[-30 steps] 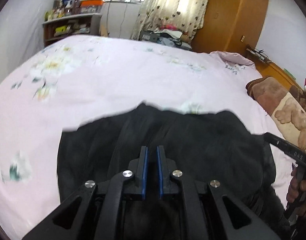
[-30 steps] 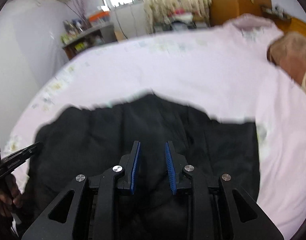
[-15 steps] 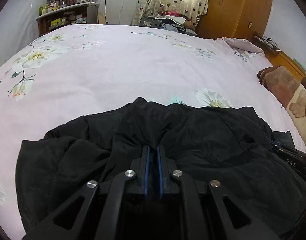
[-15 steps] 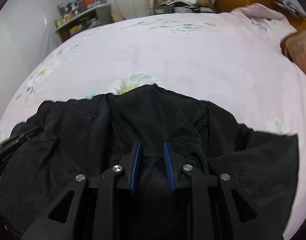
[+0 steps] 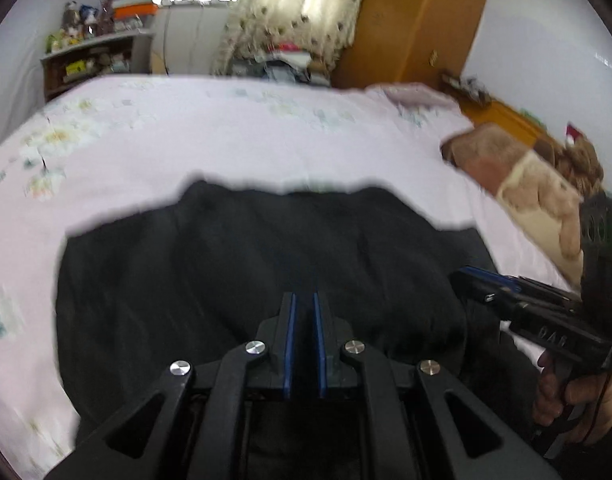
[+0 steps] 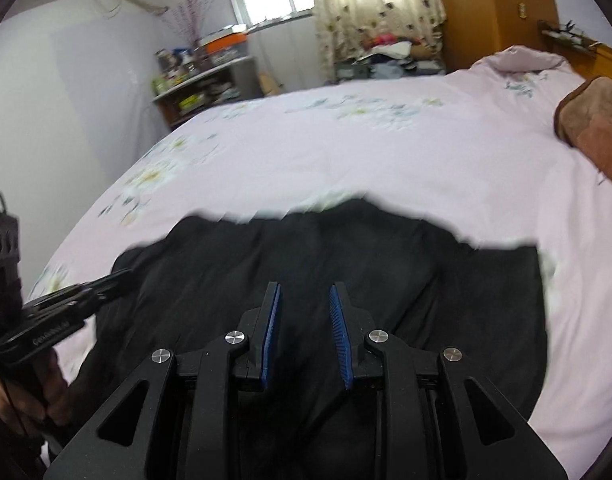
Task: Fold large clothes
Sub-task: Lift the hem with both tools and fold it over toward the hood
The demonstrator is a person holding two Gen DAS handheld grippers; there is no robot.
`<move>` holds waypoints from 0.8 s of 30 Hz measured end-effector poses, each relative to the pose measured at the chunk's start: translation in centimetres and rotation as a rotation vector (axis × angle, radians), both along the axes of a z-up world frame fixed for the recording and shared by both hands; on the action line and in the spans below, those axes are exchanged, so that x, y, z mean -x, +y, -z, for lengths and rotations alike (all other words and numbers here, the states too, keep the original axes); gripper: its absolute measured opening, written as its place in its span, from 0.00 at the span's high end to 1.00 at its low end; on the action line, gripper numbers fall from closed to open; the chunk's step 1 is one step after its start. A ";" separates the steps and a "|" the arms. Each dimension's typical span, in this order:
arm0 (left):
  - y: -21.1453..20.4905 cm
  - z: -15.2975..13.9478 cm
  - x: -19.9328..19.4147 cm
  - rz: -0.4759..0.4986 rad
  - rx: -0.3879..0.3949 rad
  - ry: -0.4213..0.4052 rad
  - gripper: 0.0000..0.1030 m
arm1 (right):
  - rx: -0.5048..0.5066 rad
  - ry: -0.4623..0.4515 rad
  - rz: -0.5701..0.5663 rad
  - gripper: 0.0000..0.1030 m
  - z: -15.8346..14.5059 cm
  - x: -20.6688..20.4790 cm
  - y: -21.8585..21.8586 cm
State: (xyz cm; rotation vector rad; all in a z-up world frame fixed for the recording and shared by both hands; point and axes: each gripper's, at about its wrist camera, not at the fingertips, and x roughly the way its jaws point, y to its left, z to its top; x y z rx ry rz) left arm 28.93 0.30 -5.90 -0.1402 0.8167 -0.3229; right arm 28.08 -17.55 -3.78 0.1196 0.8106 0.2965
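A large black garment point(image 5: 266, 264) hangs and drapes over the near part of a pink floral bed point(image 5: 226, 128); it also shows in the right wrist view point(image 6: 386, 280). My left gripper point(image 5: 304, 308) is shut on the garment's near edge, its blue pads almost together with dark cloth between them. My right gripper point(image 6: 304, 304) is shut on the garment too, with a thicker bunch of cloth between its pads. Each gripper shows in the other's view, the right gripper point(image 5: 478, 280) at the right and the left gripper point(image 6: 118, 280) at the left. Both frames are motion-blurred.
A brown plush blanket point(image 5: 518, 172) lies at the bed's right side. A shelf with clutter point(image 6: 202, 80) stands by the far wall under a window. An orange wardrobe point(image 5: 410, 24) and a pile of clothes point(image 6: 390, 52) stand beyond the bed.
Both grippers have lifted up and back with the garment; half a second ago they were low over it on the bed. The cloth now hangs flatter between them.
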 end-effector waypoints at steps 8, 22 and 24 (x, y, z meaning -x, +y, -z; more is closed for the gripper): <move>-0.3 2.8 -0.1 -0.043 -0.009 0.104 0.91 | 0.101 0.155 -0.029 0.75 5.6 0.5 0.9; -0.4 5.8 2.8 -0.010 -0.001 0.172 0.91 | 0.045 0.207 -0.044 0.75 7.3 3.4 1.3; -0.6 6.0 2.7 -0.007 -0.019 0.169 0.91 | 0.066 0.202 -0.052 0.75 7.6 3.2 1.4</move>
